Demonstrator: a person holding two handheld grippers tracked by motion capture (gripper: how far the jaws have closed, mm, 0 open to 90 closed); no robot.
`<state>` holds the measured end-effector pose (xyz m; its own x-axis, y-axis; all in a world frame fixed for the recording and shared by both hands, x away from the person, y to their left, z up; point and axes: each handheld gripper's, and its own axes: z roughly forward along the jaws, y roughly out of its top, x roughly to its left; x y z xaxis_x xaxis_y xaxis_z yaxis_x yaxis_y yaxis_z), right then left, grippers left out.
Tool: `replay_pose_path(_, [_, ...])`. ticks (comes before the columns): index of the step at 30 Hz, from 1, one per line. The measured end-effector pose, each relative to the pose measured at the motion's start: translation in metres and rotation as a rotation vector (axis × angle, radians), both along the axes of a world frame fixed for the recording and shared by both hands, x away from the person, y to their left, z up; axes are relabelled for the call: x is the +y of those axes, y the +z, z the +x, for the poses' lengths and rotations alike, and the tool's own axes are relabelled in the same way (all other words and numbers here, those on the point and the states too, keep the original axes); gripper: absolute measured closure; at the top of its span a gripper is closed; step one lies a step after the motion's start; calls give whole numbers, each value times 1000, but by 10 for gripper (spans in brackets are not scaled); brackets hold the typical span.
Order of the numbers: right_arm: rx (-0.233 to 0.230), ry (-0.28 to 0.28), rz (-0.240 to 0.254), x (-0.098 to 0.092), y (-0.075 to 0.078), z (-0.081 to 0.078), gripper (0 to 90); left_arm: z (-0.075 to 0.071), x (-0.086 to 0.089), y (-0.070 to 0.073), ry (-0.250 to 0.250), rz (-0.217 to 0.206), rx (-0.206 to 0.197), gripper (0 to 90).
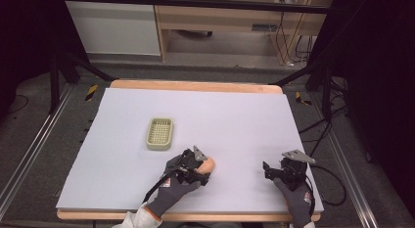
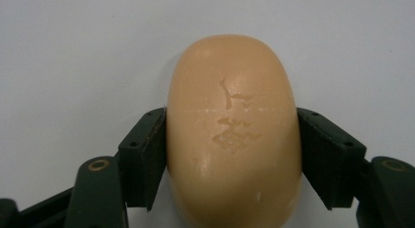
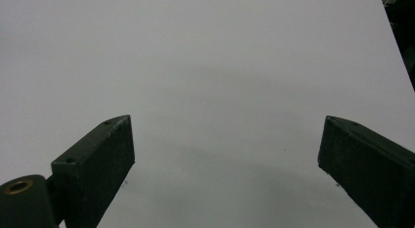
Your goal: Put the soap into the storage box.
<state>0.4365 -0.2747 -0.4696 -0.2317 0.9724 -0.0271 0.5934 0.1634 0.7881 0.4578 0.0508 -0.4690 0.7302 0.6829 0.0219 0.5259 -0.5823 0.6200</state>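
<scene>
**High view: soap gripped on a white table, tray beyond it**

High view, with the tray [image 1: 160, 133] as landmark. The tray is a pale green slatted dish lying flat on the white sheet [image 1: 235, 120] that covers the table; a wooden edge [image 1: 195, 86] borders the sheet on the far side. The soap [image 1: 207, 165], a peach oval bar, lies nearer the person than the tray and to its right, close to it but apart. The left gripper [image 1: 195, 169] is closed on the soap, held by a gloved hand [image 1: 171, 186]. The right gripper [image 1: 274, 171] rests farther right of the tray, well apart from it, near the sheet's front right corner.

Left gripper view: both black pads [image 2: 147, 157] press the long sides of the soap [image 2: 234, 135], whose top face shows worn embossed marks.

Right gripper view: the jaws stand wide, with bare sheet [image 3: 220, 91] between them.

Room: dark floor with metal rails beside the table, black frame legs, loose cables at right, and a wooden bench [image 1: 220, 17] beyond the tray.
</scene>
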Motion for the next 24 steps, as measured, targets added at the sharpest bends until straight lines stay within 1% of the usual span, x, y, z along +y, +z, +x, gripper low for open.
replay_pose_path(5, [1,-3,3,0,0,0,71,-2,3,6,-4,-19,-6,317])
replay_pose_path(6, [1,-1,4,0,0,0,70,-2,4,8,-11,-13,-4,317])
replay_pose_path(9, [-2,0,5,-1,0,-1,71,-3,6,11,-3,-33,-12,317])
replay_pose_path(18, [-4,-2,5,-1,1,-1,70,-3,16,18,7,-41,-19,318])
replay_pose_path(19, [-5,-2,5,-1,1,-1,71,-3,18,20,12,-48,-21,318])
replay_pose_path(24, [-5,-1,2,-1,1,-1,70,-4,23,25,14,-56,-28,318])
